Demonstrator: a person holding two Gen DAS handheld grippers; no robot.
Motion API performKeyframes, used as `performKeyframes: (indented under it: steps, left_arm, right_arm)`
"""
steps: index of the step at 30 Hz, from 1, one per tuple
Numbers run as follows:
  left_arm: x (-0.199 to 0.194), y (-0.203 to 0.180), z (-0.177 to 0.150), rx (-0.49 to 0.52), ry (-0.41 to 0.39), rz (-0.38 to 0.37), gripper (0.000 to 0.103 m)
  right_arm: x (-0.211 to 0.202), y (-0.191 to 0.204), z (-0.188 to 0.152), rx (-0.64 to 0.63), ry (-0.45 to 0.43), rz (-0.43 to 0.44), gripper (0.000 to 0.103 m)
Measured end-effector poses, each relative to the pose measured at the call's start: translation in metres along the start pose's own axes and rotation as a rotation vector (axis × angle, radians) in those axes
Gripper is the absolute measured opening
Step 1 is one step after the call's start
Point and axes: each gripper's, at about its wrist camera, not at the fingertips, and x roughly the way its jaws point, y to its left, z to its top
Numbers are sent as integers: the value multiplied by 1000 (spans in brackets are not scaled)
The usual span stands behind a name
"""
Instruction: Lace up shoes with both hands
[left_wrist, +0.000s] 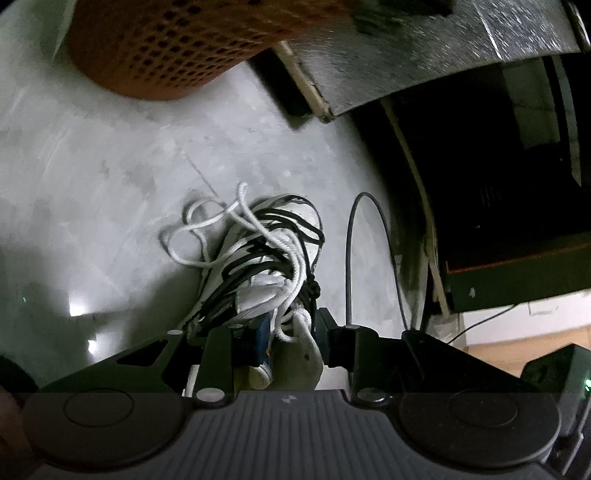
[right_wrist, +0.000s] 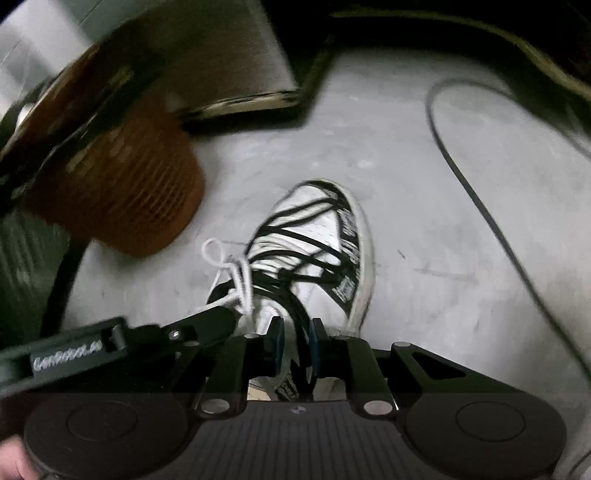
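A white shoe (left_wrist: 303, 221) threaded with black laces (left_wrist: 258, 247) stands on the grey floor, toe pointing away. A loose white lace (left_wrist: 192, 225) loops off its left side. My left gripper (left_wrist: 290, 336) is open at the shoe's near end, with a knot of white lace (left_wrist: 301, 319) and a pale part of the shoe between its fingers. In the right wrist view the shoe (right_wrist: 317, 229) lies ahead. My right gripper (right_wrist: 297, 341) is open, and black lace strands (right_wrist: 301, 332) run through the gap. The left gripper's finger (right_wrist: 214, 319) reaches the white lace (right_wrist: 236, 273) from the left.
An orange perforated basket (left_wrist: 177, 48) (right_wrist: 122, 192) stands on the floor beyond the shoe, to the left. A grey cable (left_wrist: 349, 258) (right_wrist: 480, 206) arcs over the floor to the right. A silvery panel (left_wrist: 406, 55) and dark furniture (left_wrist: 498, 184) lie behind.
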Motion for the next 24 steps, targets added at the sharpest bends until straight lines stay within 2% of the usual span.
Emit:
performKeyframes:
  steps: [6,10,15,20,24]
  left_arm:
    - [1,11,-2,-64,5,-6,32]
    - [2,17,-2,-96,5,-14,32]
    - [1,25,-3,-154,0,-37,32]
    - [2,31,-2,-195,-1,-56,32]
    - [2,37,-2,-235,-10,-79,32]
  right_arm:
    - [4,13,-1,-93,17,-1,17]
    - [16,29,5,-257,84,-1,17]
    - [23,25,21,-262,179,49,17]
    - [32,35,21,-348,184,35,27]
    - [34,42,15,-347,145,-12,30]
